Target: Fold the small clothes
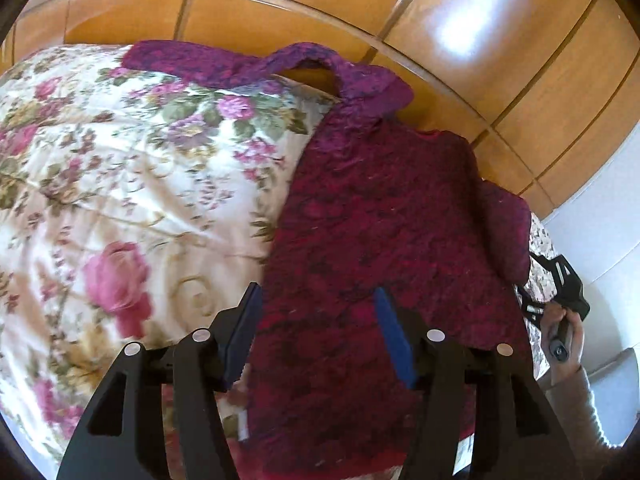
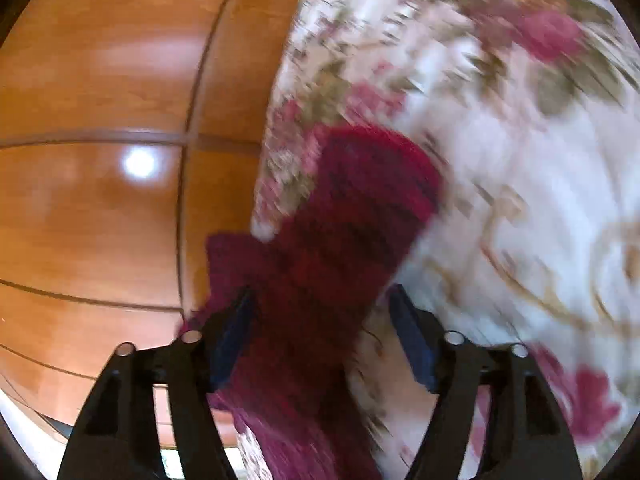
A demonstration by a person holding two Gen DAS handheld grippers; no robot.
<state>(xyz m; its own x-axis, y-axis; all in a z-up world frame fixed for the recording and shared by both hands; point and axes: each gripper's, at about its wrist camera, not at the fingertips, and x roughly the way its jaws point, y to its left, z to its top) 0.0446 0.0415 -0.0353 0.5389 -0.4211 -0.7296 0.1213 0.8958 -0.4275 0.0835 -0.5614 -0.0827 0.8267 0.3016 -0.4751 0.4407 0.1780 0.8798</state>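
Note:
A dark red and purple knitted sweater [image 1: 380,220] lies flat on a floral bedspread [image 1: 120,140], near the bed's far edge. One sleeve [image 1: 224,62] stretches out to the left along that edge. My left gripper [image 1: 318,292] hovers over the sweater's near part, open, its blue pads [image 1: 394,332] apart and pressing on nothing. In the blurred right wrist view, my right gripper [image 2: 322,292] is open too. A strip of the sweater [image 2: 352,208] runs between its fingers, and the pads do not press on it. A person's hand [image 1: 568,344] holds the right gripper's handle at the sweater's right side.
Glossy wooden wardrobe panels [image 1: 480,60] stand just behind the bed's far edge, seen also as wooden panels [image 2: 100,200] in the right wrist view. A white surface [image 1: 600,240] lies at the far right. The bedspread [image 2: 520,160] spreads wide beside the sweater.

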